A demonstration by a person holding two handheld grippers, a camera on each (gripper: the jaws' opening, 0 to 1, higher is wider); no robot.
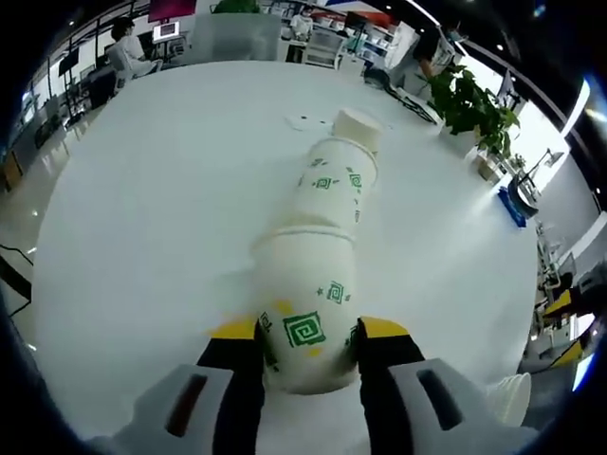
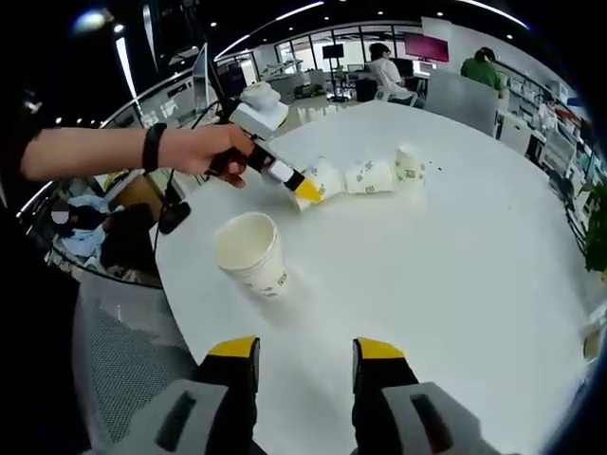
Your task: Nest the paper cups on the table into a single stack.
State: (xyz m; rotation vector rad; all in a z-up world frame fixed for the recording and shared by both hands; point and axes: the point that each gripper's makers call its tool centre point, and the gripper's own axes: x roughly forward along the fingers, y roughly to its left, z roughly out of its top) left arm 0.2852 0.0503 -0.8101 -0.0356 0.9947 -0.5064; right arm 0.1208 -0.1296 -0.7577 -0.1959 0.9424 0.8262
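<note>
A stack of three nested white paper cups with green square prints (image 1: 322,237) lies on its side, held out over the white table (image 1: 171,190). My left gripper (image 1: 308,334) is shut on the nearest cup's base end, yellow-tipped jaws pressing both sides. In the right gripper view the same stack (image 2: 368,176) juts out from the left gripper (image 2: 305,189), which a hand (image 2: 204,149) holds. A single cup (image 2: 252,252) stands upright, mouth up, near the table's edge. My right gripper (image 2: 305,353) is open and holds nothing, a short way from that cup.
The upright cup's rim (image 1: 513,396) peeks in at the lower right of the left gripper view. A potted plant (image 1: 469,100) stands past the table's far edge. The table's rim (image 2: 175,284) drops to the floor on the left. People sit at desks (image 2: 389,71) behind.
</note>
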